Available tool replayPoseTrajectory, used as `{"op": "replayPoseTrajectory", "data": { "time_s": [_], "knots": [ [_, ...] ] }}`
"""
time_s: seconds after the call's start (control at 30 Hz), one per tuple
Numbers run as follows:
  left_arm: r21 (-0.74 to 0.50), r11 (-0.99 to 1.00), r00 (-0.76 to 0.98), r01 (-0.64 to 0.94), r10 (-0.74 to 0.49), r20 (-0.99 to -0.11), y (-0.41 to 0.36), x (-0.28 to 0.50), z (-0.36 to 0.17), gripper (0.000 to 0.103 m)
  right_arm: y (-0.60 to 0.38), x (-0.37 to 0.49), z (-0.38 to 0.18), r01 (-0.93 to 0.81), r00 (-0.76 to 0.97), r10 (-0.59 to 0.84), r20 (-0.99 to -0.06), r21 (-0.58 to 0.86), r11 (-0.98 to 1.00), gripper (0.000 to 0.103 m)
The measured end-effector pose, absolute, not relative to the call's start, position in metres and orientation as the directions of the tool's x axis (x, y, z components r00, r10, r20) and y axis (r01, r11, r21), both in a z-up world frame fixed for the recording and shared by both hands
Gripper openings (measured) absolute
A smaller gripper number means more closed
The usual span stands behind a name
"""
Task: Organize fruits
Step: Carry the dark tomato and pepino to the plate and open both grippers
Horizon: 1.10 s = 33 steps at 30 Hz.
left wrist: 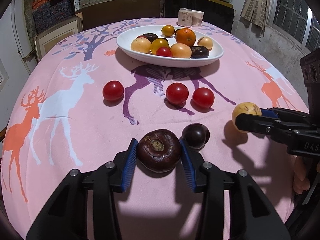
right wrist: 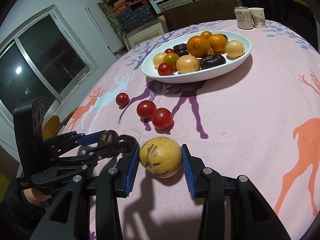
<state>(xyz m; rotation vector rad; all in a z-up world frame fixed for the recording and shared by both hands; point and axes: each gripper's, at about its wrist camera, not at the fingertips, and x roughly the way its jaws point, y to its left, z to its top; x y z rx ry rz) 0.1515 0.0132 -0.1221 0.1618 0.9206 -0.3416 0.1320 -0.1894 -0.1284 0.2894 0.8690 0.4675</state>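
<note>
My left gripper (left wrist: 159, 150) is shut on a dark brown water chestnut (left wrist: 159, 150), low over the pink tablecloth; it also shows in the right wrist view (right wrist: 107, 138). A dark round fruit (left wrist: 196, 135) lies just right of it. My right gripper (right wrist: 161, 157) is shut on a yellow speckled fruit (right wrist: 161, 157), also in the left wrist view (left wrist: 247, 111). Three red cherry tomatoes (left wrist: 177, 93) lie loose mid-table. A white oval plate (left wrist: 128, 46) farther back holds oranges, yellow fruits, tomatoes and dark chestnuts.
A drink can (left wrist: 185, 18) and a paper cup (left wrist: 198, 19) stand behind the plate at the far table edge. A dark chair back (left wrist: 200, 6) and shelves lie beyond. A window (right wrist: 40, 60) is at the left of the right wrist view.
</note>
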Motion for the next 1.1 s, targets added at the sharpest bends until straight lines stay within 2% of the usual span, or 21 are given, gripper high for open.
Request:
{"op": "replayPoseTrajectory", "data": {
  "time_s": [0.33,0.57,0.77,0.93,1.07,1.1],
  "knots": [
    [0.005,0.941,0.628,0.338,-0.222,-0.746,0.030,0.152,-0.078,0.042,-0.214,0.122,-0.095,-0.296,0.622,0.469,-0.627,0.366,0.882,0.042],
    [0.018,0.930,0.647,0.367,-0.241,-0.723,0.007,0.186,-0.051,0.042,-0.241,0.148,-0.054,-0.272,0.692,0.409,-0.594,0.310,0.911,0.042],
    [-0.007,0.926,0.643,0.377,-0.267,-0.718,-0.025,0.253,-0.036,0.042,-0.248,0.210,-0.040,-0.250,0.703,0.359,-0.614,0.258,0.933,0.042],
    [-0.060,0.934,0.613,0.352,-0.279,-0.739,-0.048,0.329,-0.039,0.042,-0.240,0.262,-0.060,-0.233,0.693,0.290,-0.660,0.176,0.956,0.042],
    [-0.113,0.941,0.569,0.318,-0.285,-0.771,-0.062,0.379,-0.056,0.043,-0.241,0.293,-0.078,-0.212,0.680,0.272,-0.681,0.172,0.962,0.042],
    [-0.128,0.940,0.560,0.315,-0.293,-0.775,-0.063,0.387,-0.060,0.046,-0.242,0.298,-0.081,-0.215,0.675,0.280,-0.683,0.180,0.960,0.044]
  ]
}}
